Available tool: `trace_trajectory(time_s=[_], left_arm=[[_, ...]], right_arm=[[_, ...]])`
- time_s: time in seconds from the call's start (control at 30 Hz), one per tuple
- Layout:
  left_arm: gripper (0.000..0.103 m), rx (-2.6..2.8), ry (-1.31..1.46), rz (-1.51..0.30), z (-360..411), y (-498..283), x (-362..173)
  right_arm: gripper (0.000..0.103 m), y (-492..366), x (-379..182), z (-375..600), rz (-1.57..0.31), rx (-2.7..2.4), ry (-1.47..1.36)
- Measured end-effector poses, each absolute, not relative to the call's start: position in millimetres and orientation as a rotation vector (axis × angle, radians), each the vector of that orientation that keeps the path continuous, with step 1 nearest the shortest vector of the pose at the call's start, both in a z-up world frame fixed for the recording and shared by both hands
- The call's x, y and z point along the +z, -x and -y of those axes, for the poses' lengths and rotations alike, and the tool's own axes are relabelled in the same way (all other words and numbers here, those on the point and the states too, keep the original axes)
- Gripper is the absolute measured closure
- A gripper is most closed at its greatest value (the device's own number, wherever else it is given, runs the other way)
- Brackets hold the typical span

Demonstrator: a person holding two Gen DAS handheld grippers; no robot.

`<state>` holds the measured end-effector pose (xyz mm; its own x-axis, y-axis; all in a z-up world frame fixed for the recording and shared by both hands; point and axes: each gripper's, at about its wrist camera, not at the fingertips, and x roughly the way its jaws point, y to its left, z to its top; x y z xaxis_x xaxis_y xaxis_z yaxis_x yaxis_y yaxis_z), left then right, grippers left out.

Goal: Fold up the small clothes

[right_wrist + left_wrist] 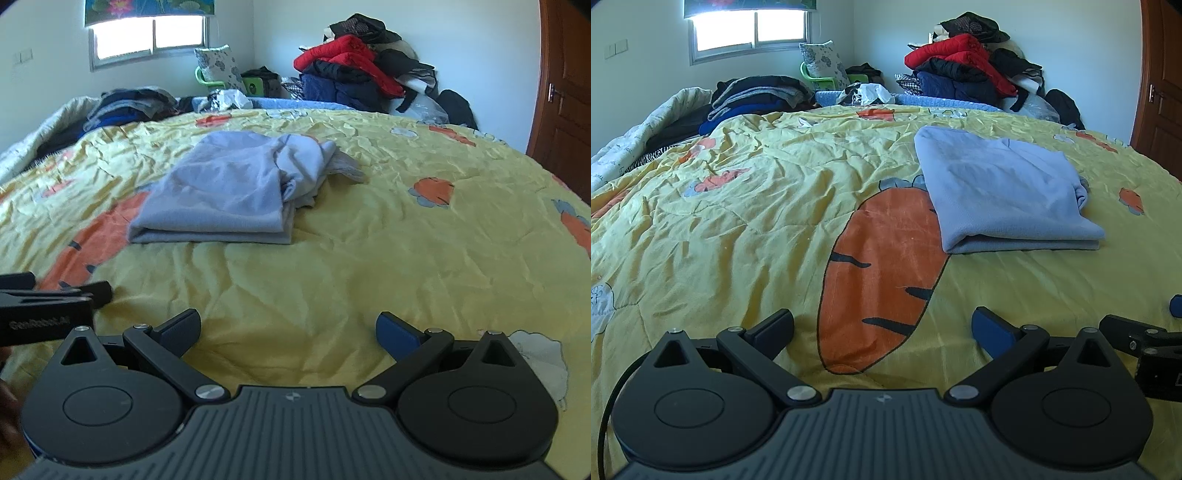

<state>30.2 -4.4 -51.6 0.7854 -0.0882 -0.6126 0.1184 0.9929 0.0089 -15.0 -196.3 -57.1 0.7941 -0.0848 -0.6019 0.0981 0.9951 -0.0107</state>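
Observation:
A light blue garment (1001, 192) lies folded into a flat rectangle on the yellow carrot-print bedspread (738, 229). In the right wrist view the garment (221, 195) shows a bunched, loose end at its far right side. My left gripper (882, 328) is open and empty, low over the bedspread, well short of the garment and to its left. My right gripper (288, 328) is open and empty, also short of the garment, which lies ahead to its left. The left gripper (66, 291) also shows at the left edge of the right wrist view.
A tall heap of jackets (964, 70) stands at the back right by the wall. Folded dark clothes (753, 96) lie at the back left. A pillow (823, 62) and green chair are under the window. A wooden door (1160, 85) is at the right.

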Motion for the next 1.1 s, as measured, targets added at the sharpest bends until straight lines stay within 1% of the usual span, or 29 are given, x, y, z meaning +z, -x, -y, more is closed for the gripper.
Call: trace_trajectory(time_s=[1.1], left_arm=[[0.000, -0.121, -0.050, -0.658, 3.3, -26.3, -53.2]], right_arm=[[0.000, 9.4, -61.9, 197.9, -0.663, -0.104, -0.007]])
